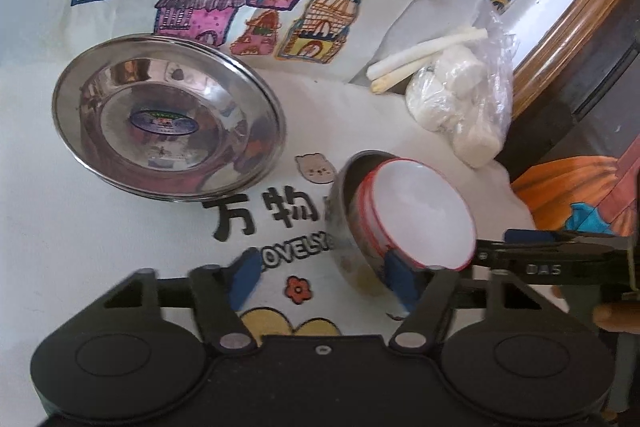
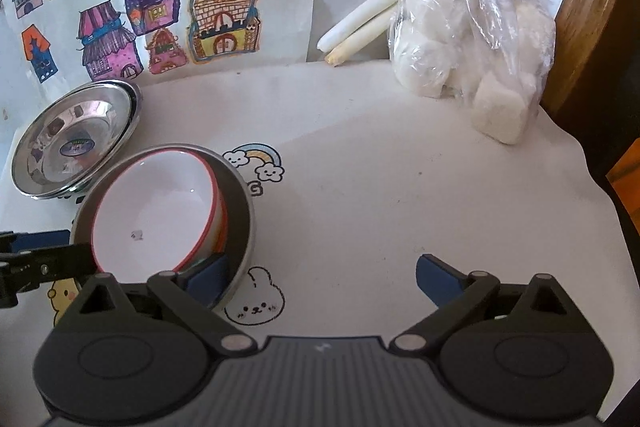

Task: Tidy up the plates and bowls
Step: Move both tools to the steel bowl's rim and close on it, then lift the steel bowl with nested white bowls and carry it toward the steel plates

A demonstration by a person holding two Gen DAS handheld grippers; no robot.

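Right wrist view shows us both tongs, right gripper (image 2: 322, 281) and left gripper (image 1: 326, 279), released beside the nested bowls (image 2: 160, 211); we advise seating them level.

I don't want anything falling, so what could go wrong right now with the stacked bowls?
1. The white red-rimmed bowls sit tilted inside the steel bowl, so they could slide out.
2. Both grippers look open: the left gripper and right gripper each have just one finger at the stack, so a nudge might tip it toward the steel plates.
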